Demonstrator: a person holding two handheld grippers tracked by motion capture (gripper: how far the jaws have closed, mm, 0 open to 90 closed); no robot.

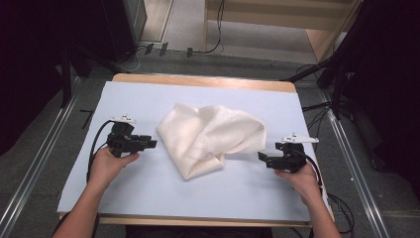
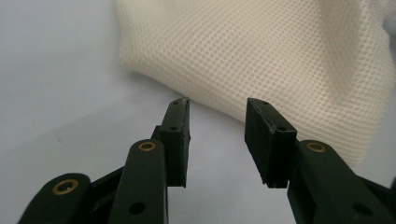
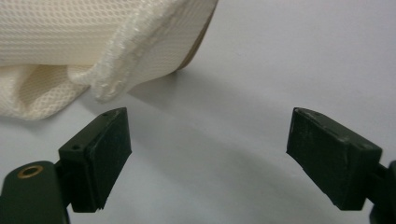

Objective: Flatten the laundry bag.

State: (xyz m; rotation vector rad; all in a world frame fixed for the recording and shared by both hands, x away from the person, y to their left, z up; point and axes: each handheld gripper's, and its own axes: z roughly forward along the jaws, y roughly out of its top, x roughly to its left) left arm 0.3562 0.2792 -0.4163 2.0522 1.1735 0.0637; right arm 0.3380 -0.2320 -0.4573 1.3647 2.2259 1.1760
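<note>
The cloth (image 2: 280,51) runs past the frame's top edge; its weave perhaps mesh.

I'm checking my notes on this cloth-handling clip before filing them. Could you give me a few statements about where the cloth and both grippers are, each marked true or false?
1. The cream mesh cloth lies crumpled on the pale blue table mat. True.
2. The left gripper grips the cloth. False: its jaws are open, short of the cloth.
3. The right gripper is open. True.
4. The cloth is folded into a neat square. False: it is bunched.
</note>
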